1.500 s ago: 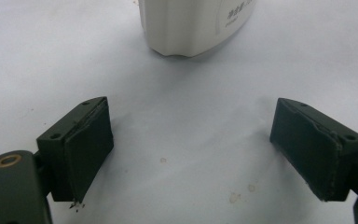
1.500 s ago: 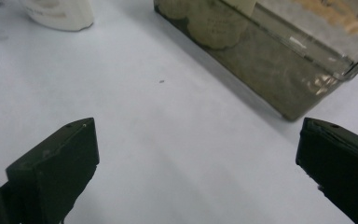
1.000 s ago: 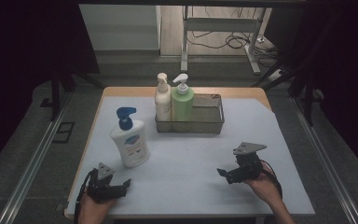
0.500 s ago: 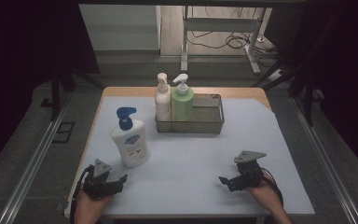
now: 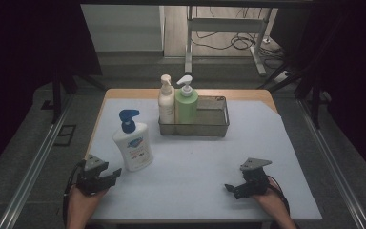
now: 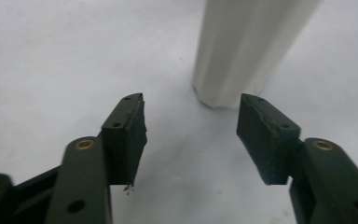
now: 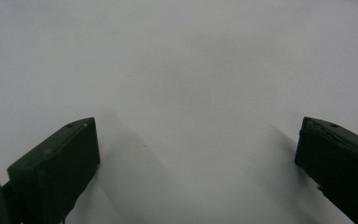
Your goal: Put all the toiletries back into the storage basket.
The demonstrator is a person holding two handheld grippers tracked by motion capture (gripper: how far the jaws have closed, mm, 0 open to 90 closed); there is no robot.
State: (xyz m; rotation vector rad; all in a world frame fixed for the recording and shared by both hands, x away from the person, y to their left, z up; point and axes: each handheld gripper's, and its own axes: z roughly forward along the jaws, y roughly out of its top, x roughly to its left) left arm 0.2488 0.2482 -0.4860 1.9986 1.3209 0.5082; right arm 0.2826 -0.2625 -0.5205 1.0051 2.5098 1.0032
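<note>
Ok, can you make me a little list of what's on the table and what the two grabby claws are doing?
table cover: pale sheet
standing alone: white pump bottle with blue top
wire basket: holds a cream bottle and a green bottle, side by side at its left end
left gripper: near the white bottle, not touching; jaws have just been closing, nothing between them
right gripper: open over bare sheet, holding nothing

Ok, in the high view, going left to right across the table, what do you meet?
Left gripper → white pump bottle with blue pump head → cream pump bottle → green pump bottle, both in the wire mesh basket → right gripper.
</note>
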